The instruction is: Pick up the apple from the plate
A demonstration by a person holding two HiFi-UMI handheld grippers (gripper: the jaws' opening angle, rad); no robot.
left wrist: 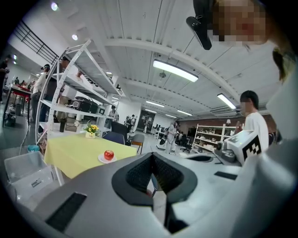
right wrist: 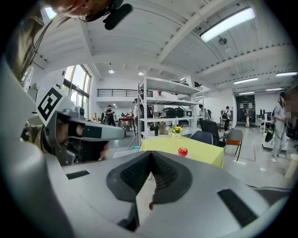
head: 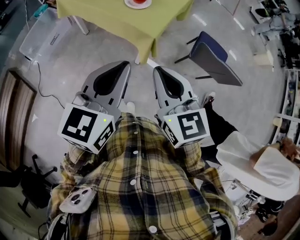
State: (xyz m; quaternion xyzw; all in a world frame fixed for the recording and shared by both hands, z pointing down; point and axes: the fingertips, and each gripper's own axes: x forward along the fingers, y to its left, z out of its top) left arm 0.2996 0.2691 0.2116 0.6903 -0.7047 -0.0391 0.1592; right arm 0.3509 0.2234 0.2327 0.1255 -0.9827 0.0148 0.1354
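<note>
A red apple (head: 137, 2) lies on a small white plate (head: 129, 4) at the near edge of a table under a yellow-green cloth (head: 117, 18), far ahead of me. Both grippers are held close to my chest and point towards that table. In the head view the left gripper (head: 125, 64) and right gripper (head: 157, 70) sit side by side over the floor, both shut and empty. The left gripper view has the apple (left wrist: 108, 155) small beyond the shut jaw tips (left wrist: 152, 155). From the right gripper (right wrist: 151, 154), the apple (right wrist: 182, 151) sits on the cloth (right wrist: 200, 151).
A blue chair (head: 213, 58) stands right of the table and a clear plastic bin (head: 47, 35) on the floor to its left. A white shelf rack (left wrist: 70, 93) and a flower pot (left wrist: 91, 130) are behind the table. A person in white (head: 267, 168) sits at my right.
</note>
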